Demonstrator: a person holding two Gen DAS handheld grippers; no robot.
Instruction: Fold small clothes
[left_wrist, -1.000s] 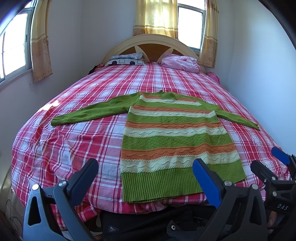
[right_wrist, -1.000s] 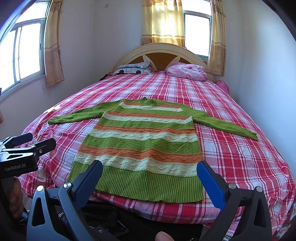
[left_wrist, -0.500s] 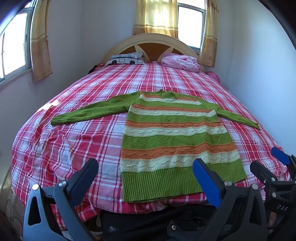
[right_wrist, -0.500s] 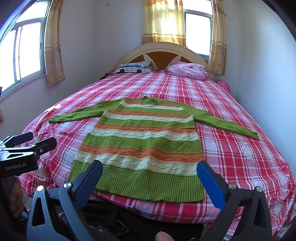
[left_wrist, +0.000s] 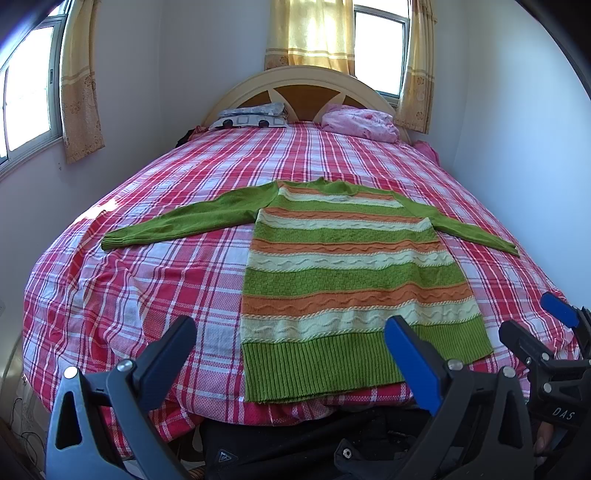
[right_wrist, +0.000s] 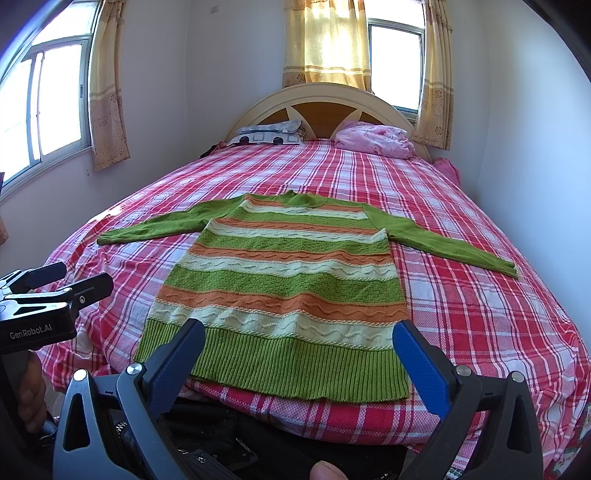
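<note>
A green, orange and cream striped sweater (left_wrist: 343, 266) lies flat on the bed with both sleeves spread out; it also shows in the right wrist view (right_wrist: 288, 273). My left gripper (left_wrist: 290, 354) is open and empty, held just off the foot of the bed near the sweater's hem. My right gripper (right_wrist: 297, 354) is open and empty over the hem. Each gripper shows in the other's view: the right one at the right edge (left_wrist: 543, 332), the left one at the left edge (right_wrist: 62, 280).
The bed has a red and white plaid sheet (left_wrist: 147, 280). A patterned pillow (left_wrist: 251, 116) and a pink bundle (left_wrist: 360, 122) lie at the curved headboard (left_wrist: 306, 79). Walls stand close on both sides, with curtained windows.
Both cameras have shifted very slightly; the sweater and both open grippers are otherwise as before.
</note>
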